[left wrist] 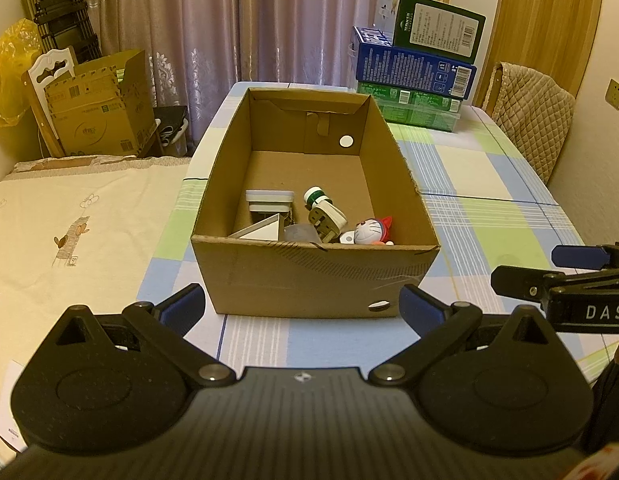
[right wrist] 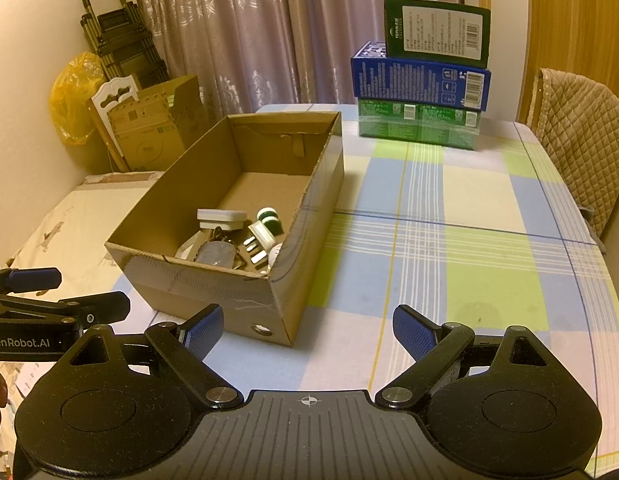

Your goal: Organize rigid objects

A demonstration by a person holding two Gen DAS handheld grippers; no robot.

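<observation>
Left wrist view: small rigid items (white plug [left wrist: 326, 218], green-capped bottle [left wrist: 314, 196], blue cat figurine [left wrist: 369, 232]) already inside open brown cardboard box [left wrist: 309, 276] on checked worktop [left wrist: 489, 172], both tongs [left wrist: 303, 304] [right wrist: 307, 330] released and empty, seemingly nothing left outside.

Cardboard box [left wrist: 309, 272]: matt brown corrugated paper. Desk [right wrist: 449, 216]: checked woven cloth. Retail cartons [right wrist: 421, 80]: glossy printed card.
</observation>
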